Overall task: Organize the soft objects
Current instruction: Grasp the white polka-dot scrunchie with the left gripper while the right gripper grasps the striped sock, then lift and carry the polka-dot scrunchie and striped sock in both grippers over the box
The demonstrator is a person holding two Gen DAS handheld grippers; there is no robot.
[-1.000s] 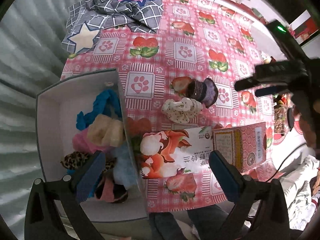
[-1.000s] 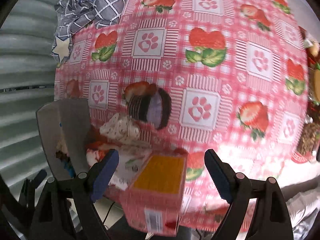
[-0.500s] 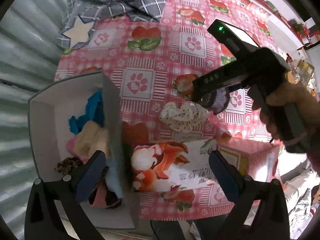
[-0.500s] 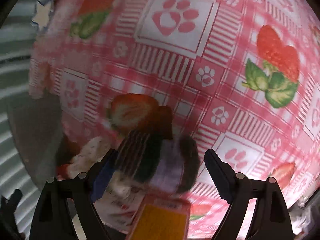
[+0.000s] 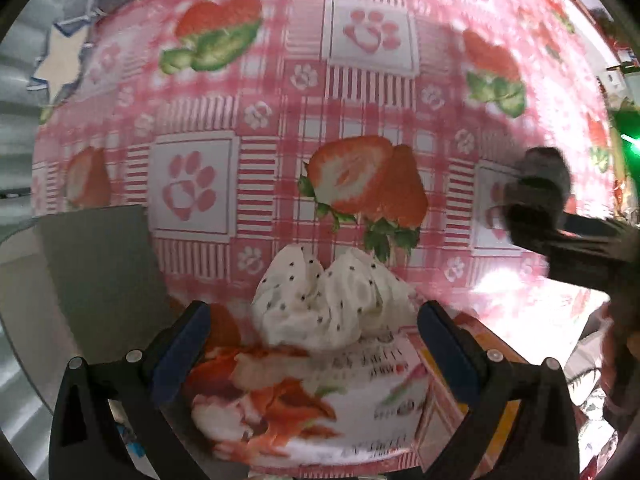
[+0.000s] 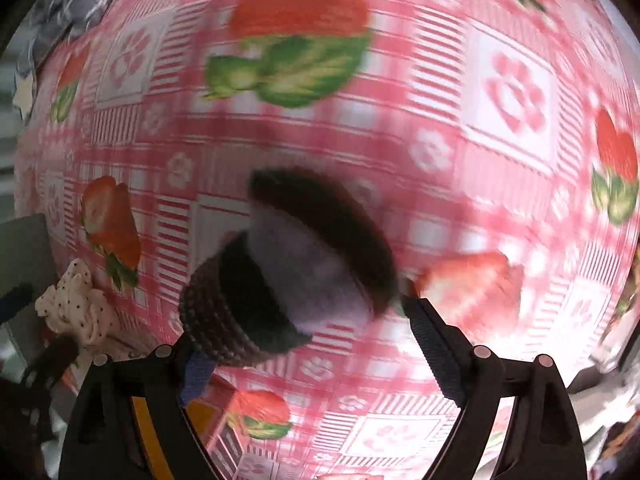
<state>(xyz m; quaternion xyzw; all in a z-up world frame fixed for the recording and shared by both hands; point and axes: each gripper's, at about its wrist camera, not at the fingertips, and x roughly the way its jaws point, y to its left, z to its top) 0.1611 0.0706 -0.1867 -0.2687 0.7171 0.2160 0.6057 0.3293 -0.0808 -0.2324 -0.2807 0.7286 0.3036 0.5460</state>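
Strawberry-print tabletop (image 5: 256,184) carries both targets: white dotted scrunchie (image 5: 332,300) between the left gripper's (image 5: 312,344) released jaws, dark scrunchie (image 6: 288,272) between the right gripper's (image 6: 308,340) released jaws.

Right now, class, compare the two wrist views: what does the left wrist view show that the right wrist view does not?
Only the left wrist view shows the printed packet under the open left gripper. Only the right wrist view shows the purple-and-brown scrunchie's ribbed texture, between the open right gripper's fingers. Both show the white dotted scrunchie, the grey box wall and the strawberry tablecloth.
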